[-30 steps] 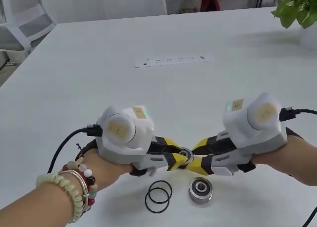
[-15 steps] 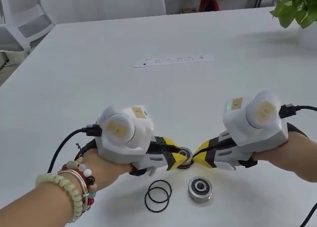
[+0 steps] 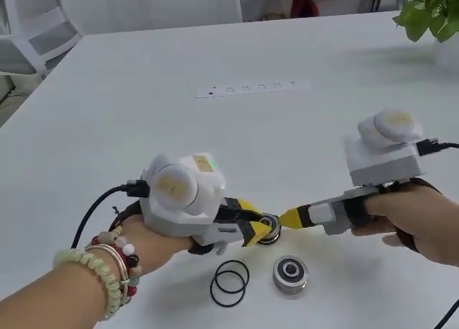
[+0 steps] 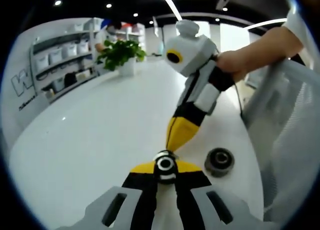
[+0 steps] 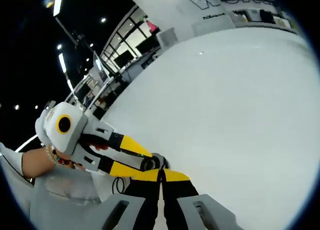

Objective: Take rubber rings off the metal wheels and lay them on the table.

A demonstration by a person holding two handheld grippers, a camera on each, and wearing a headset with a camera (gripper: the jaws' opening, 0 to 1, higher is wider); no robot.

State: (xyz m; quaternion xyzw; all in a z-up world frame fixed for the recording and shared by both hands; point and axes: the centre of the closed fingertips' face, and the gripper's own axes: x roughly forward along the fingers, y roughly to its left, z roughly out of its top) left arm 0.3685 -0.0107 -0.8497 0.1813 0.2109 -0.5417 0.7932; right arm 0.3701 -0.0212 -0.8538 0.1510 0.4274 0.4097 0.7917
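In the head view my left gripper (image 3: 262, 229) is shut on a small metal wheel (image 3: 270, 226), held just above the white table (image 3: 215, 142). My right gripper (image 3: 287, 218) is rolled onto its side. It is shut, its yellow tips pinching the black rubber ring at the wheel's rim. The left gripper view has the wheel (image 4: 165, 162) between my own jaws, with the right gripper (image 4: 172, 147) reaching it from above. In the right gripper view my jaws (image 5: 160, 174) meet beside the wheel (image 5: 151, 163). Two loose rubber rings (image 3: 229, 282) and a second wheel (image 3: 290, 274) lie on the table in front.
A white power strip (image 3: 251, 87) lies flat at mid-table. A potted plant (image 3: 430, 10) stands at the far right corner and a chair (image 3: 43, 35) at the far left. A black cable (image 3: 93, 211) trails from the left gripper.
The right gripper has rolled a quarter turn onto its side and drawn back to the right, its tips staying at the wheel. The left gripper and the loose parts have stayed put.
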